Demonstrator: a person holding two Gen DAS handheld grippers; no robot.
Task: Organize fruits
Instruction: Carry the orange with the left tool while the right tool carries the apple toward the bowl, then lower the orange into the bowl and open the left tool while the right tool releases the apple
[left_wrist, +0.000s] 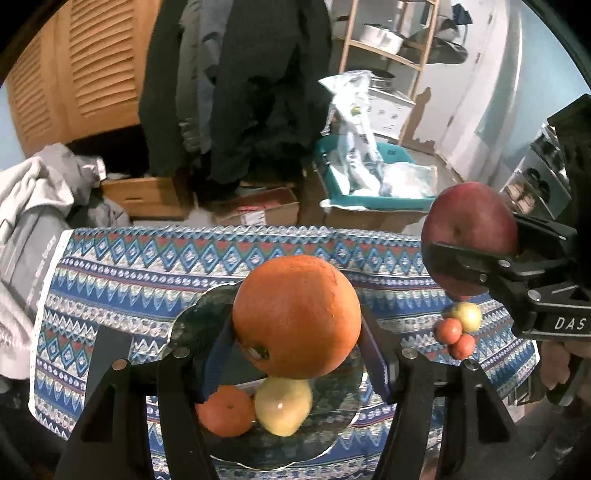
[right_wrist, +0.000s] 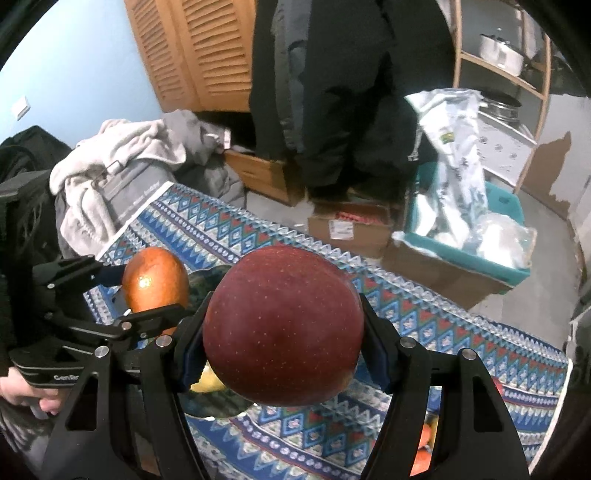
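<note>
A: Our left gripper (left_wrist: 297, 354) clamps the large round orange (left_wrist: 296, 316) above the clear glass plate (left_wrist: 332, 435).

B: At our two o'clock, our right gripper (right_wrist: 282, 350) grips the dark red apple (right_wrist: 283, 325) over the patterned blue cloth (right_wrist: 461, 343).

"DAS" on the right tongs (left_wrist: 476, 254), "Gen Ro" on the left tongs (right_wrist: 155, 302) (both cut off)

Right gripper (right_wrist: 282, 332) clamped on a red apple (right_wrist: 282, 325), held above the patterned tablecloth (right_wrist: 424, 314). Left gripper (right_wrist: 122, 295) at the left edge grips an orange (right_wrist: 155, 282). Yellow fruit (right_wrist: 208, 382) peeks from under the apple, over a dark glass plate (right_wrist: 216, 404).
</note>
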